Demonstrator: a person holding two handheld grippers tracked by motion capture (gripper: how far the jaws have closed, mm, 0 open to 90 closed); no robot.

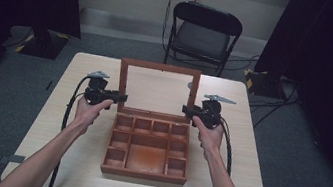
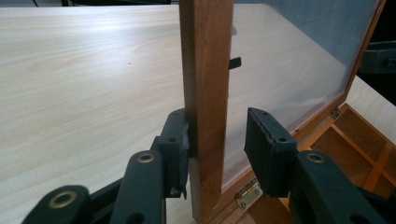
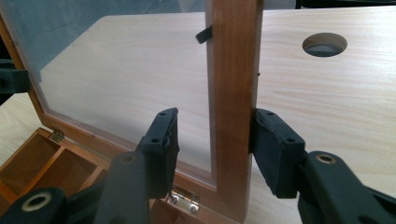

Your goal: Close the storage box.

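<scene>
Both forearms are reaching toward 12 o'clock; left gripper [image 2: 217,140] and right gripper [image 3: 215,144] are straddling the upright lid's [image 1: 161,67] side rails, jaws apart.

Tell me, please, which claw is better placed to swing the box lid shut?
Roughly equal, slight edge right: each open claw, left and right, straddles one side rail of the upright lid, one jaw touching.

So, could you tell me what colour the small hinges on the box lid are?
Shiny silver; the hinge shows best in the right gripper view.
</scene>
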